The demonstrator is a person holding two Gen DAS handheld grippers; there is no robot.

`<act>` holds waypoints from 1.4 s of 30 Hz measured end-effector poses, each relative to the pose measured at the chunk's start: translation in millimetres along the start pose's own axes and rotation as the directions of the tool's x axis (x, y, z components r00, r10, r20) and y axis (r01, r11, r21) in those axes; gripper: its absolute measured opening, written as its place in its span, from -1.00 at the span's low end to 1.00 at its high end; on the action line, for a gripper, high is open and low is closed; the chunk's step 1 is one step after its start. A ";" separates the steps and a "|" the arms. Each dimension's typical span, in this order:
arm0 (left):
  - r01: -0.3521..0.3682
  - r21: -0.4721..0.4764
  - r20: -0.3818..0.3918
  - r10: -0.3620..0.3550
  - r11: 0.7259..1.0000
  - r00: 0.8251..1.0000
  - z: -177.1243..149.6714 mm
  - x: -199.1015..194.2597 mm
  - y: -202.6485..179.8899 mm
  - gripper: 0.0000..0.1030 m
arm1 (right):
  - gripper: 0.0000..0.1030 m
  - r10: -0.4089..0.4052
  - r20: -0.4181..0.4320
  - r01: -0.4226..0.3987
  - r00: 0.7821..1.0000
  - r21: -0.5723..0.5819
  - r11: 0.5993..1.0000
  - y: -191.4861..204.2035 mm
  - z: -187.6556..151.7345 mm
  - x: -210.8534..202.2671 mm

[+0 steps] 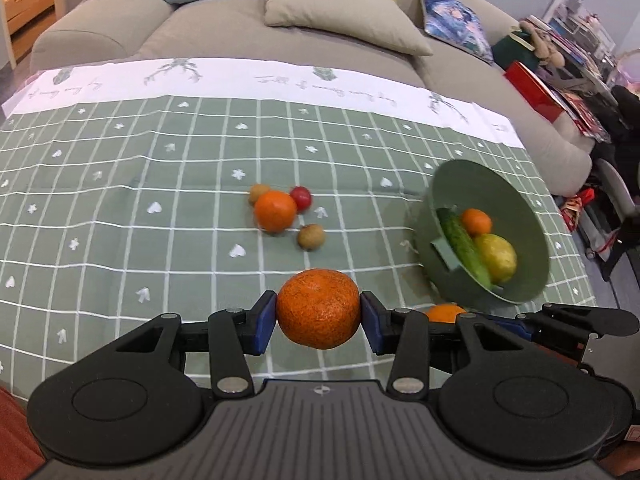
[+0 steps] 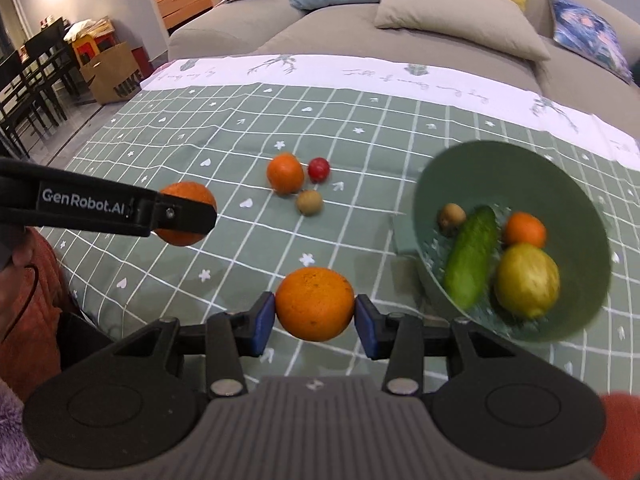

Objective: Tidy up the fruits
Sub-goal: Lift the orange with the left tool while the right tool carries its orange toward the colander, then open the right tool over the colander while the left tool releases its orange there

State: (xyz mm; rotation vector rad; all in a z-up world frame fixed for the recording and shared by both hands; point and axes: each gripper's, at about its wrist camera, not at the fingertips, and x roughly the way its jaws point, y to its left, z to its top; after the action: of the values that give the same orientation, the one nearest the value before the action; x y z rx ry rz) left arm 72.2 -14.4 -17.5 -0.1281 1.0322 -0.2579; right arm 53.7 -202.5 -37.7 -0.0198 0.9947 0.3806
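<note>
The left gripper (image 1: 319,317) is clamped on a rough-skinned orange (image 1: 319,314), blue pads pressing both its sides. The right gripper (image 2: 315,313) squeezes a smoother orange (image 2: 315,304) the same way. Both fruits hang above the green checked tablecloth (image 1: 120,184). A green bowl (image 2: 588,216) near the table's right edge holds a cucumber (image 2: 470,258), a lemon (image 2: 526,280) and a small orange (image 2: 524,230). Beyond the far edge stands a grey sofa (image 1: 224,28).

My left wrist camera looks forward and steeply down along its fingers, close over the checked tablecloth (image 1: 120,184), facing the sofa (image 1: 224,32). My right wrist camera does likewise from further right. Both share the green bowl (image 1: 532,216) and loose fruit mid-cloth.
</note>
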 end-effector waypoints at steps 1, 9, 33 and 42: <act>0.007 0.004 -0.001 -0.007 1.000 1.000 -0.7 -0.2 -4.3 -0.03 | -0.22 -0.007 0.005 0.007 1.000 0.006 1.000 -2.0 -2.5 -3.8; 0.078 0.079 0.011 -0.079 0.994 0.997 -2.9 0.7 -46.8 -0.03 | -0.22 -0.054 0.065 0.047 0.996 0.117 0.992 -32.2 -25.5 -43.0; 0.124 0.287 -0.148 -0.084 0.950 0.985 52.7 80.8 -135.0 -0.03 | -0.22 -0.085 0.020 0.081 0.996 0.164 0.983 -121.1 -4.4 -31.8; 0.086 0.293 -0.240 -0.014 0.952 0.971 69.4 108.5 -140.2 -0.02 | -0.22 -0.034 -0.105 0.053 0.994 0.177 0.983 -136.4 12.0 6.8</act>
State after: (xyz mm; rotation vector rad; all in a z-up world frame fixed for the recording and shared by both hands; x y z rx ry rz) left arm 163.5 -179.8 -40.7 0.1575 1.2129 -0.4832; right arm 110.7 -325.6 -58.0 0.1033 1.1240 0.2502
